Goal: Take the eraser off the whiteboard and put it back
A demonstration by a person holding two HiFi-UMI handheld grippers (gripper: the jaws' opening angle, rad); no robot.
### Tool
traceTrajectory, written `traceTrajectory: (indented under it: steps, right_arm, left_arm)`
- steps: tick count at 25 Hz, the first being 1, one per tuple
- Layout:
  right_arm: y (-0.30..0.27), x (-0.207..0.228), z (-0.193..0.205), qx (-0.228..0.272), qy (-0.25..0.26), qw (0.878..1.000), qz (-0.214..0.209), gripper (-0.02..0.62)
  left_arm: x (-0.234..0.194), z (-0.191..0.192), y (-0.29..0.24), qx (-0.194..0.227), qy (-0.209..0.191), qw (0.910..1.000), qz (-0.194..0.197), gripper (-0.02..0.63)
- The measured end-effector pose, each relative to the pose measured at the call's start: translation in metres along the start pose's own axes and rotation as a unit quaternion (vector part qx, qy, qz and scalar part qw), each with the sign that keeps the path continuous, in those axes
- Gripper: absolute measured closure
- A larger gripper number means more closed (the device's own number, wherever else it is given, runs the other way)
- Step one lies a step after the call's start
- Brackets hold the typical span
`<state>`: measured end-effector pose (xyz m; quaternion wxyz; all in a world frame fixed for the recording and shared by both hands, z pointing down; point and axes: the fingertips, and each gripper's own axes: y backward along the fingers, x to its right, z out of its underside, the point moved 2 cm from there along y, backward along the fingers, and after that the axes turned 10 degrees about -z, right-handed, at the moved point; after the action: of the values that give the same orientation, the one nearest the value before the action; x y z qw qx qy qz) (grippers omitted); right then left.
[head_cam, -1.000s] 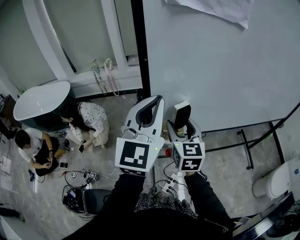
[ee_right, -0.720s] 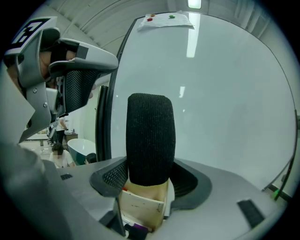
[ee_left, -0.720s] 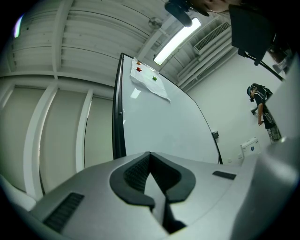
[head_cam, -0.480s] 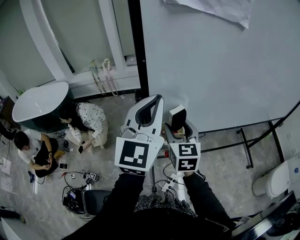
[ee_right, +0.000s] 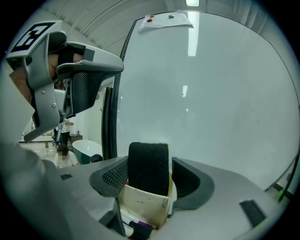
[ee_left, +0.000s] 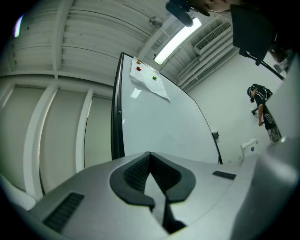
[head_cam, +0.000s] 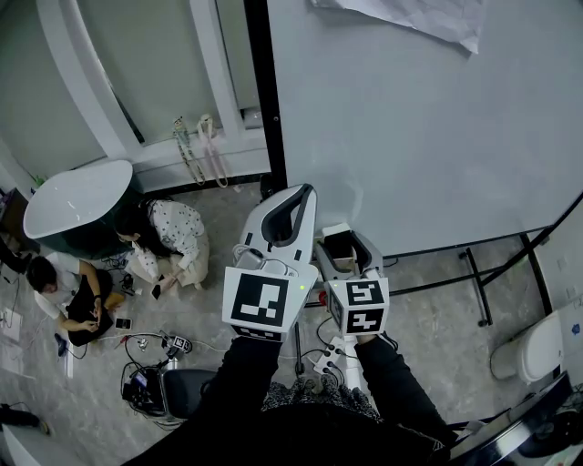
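Observation:
The eraser (ee_right: 148, 169), a black felt pad on a cream body, is clamped upright between the pads of my right gripper (ee_right: 149, 177), which is shut on it. The head view shows the eraser (head_cam: 338, 248) in that gripper (head_cam: 341, 251), just off the lower part of the whiteboard (head_cam: 419, 127). My left gripper (head_cam: 306, 193) is held up beside it on the left, shut with nothing between its jaws. In the left gripper view the closed tips (ee_left: 149, 154) point up at the whiteboard (ee_left: 159, 124). The board (ee_right: 211, 93) fills the right gripper view.
A paper sheet (head_cam: 410, 18) hangs at the board's top. Two people (head_cam: 168, 232) (head_cam: 68, 291) sit on the floor at the left, by a white tub (head_cam: 82, 193) and cables (head_cam: 150, 350). The board's stand legs (head_cam: 478, 289) and a toilet (head_cam: 537, 350) are at the right.
My right gripper has drawn back and down from the board with the eraser in it, and the eraser's cream body now shows. The left gripper has barely moved.

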<state>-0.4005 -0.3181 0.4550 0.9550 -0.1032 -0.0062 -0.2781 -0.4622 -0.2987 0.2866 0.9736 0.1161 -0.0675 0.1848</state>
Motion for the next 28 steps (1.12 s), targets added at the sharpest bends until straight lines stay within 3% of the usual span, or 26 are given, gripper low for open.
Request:
traceTrajectory:
  steps: [6, 17, 22, 28]
  right_arm:
    - [0.023, 0.005, -0.035, 0.054, 0.011, 0.998, 0.008, 0.319]
    - [0.099, 0.055, -0.108, 0.145, 0.030, 0.986, 0.083, 0.327]
    - [0.131, 0.069, -0.124, 0.163, 0.049, 0.979, 0.111, 0.457]
    - [0.161, 0.080, -0.132, 0.168, 0.066, 0.975, 0.129, 0.539]
  left_arm:
    - [0.001, -0.002, 0.000, 0.001, 0.002, 1.0000, 0.000, 0.600]
    - [0.028, -0.010, -0.001, 0.003, 0.006, 0.9999, 0.014, 0.600]
    - [0.051, -0.018, -0.005, 0.009, 0.010, 0.9995, 0.028, 0.600]
    - [0.076, -0.025, -0.007, 0.013, 0.016, 0.9991, 0.038, 0.600]
